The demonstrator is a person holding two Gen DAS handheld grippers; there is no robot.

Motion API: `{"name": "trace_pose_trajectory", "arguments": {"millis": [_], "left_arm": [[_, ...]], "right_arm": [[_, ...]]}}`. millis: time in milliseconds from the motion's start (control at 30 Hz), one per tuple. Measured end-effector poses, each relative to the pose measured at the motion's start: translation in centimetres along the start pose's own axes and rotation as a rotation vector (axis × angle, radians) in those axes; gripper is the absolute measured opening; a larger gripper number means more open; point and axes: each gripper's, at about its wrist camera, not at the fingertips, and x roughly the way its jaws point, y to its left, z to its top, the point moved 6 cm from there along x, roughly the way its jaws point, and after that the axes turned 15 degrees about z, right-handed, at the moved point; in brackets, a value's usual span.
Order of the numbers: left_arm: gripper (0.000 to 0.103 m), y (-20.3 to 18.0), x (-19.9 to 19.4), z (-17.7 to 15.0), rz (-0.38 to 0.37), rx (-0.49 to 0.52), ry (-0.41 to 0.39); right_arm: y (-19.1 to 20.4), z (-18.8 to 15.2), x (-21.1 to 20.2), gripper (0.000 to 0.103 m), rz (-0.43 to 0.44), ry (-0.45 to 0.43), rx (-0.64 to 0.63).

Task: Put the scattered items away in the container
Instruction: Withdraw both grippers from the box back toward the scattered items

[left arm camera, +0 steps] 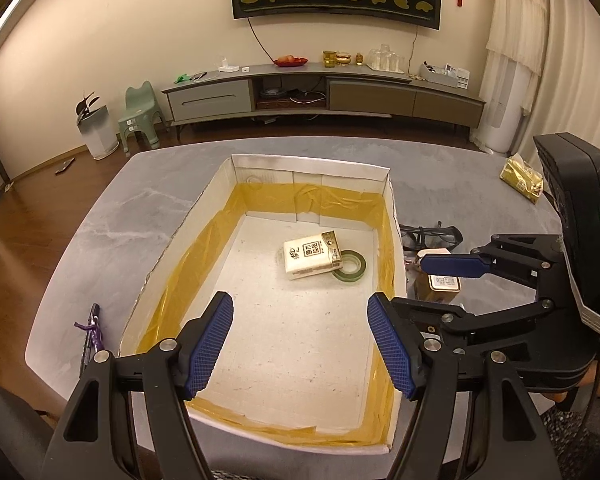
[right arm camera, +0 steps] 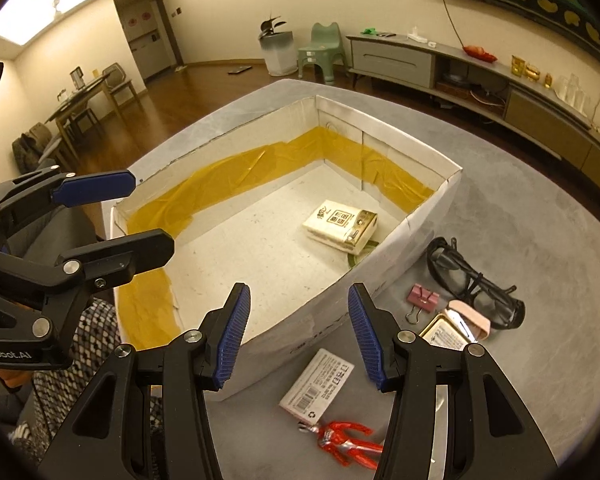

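Hovering over the near end of the cardboard box (left arm camera: pixel 260 360), the left hand-held gripper (left arm camera: pixel 300 344) is seen with its blue-padded jaws spread wide and nothing between them. The right hand-held gripper (right arm camera: pixel 298 334) is held above the box's right wall, jaws likewise wide apart and empty; in the left wrist view it (left arm camera: pixel 452 264) is seen from the side, reaching in from the right over the items beside the box.

The box, lined with yellow tape (right arm camera: pixel 228 176), is set on the grey marbled surface (left arm camera: pixel 120 220). Inside it, toward the far right corner, a tissue pack (left arm camera: pixel 312 256) is laid partly over a green tape roll (left arm camera: pixel 350 266).

Outside the box, on the surface to its right, several items are scattered: black safety glasses (right arm camera: pixel 476 284), a pink binder clip (right arm camera: pixel 422 300), a gold tin (right arm camera: pixel 448 334) with a pink object (right arm camera: pixel 470 318) resting against it, a white barcoded card (right arm camera: pixel 318 386) just beside the box wall, and a red figurine (right arm camera: pixel 348 444) near the bottom edge. A gold packet (left arm camera: pixel 522 178) is lying well apart at the far right edge, and a purple-trimmed item (left arm camera: pixel 92 336) is seen to the left of the box. The box's right wall is standing between the right-hand items and the interior.
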Motion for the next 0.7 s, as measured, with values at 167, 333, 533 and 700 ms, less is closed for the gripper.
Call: {"name": "trace_pose_trajectory", "arguments": {"millis": [167,333,533,700], "left_arm": [[0.071,-0.7,-0.9,-0.5,-0.001,0.006,-0.01],[0.071,-1.5,-2.0,-1.2,-0.011,0.012,-0.011],[0.071,-2.3,-2.9,-2.3,-0.004,0.016,-0.004],[0.071,-2.6,-3.5,-3.4,-0.008,0.008,0.006]], "right_arm": [[0.8,-1.1,-1.0,0.054,0.038,-0.031,0.004],[1.6,-2.6,-1.7,0.054,0.076,-0.058,0.012],[1.9,-3.9,-2.3,0.054,0.109,-0.073,0.023],[1.9,-4.8,-3.2,0.054,0.125,-0.09,0.032]]}}
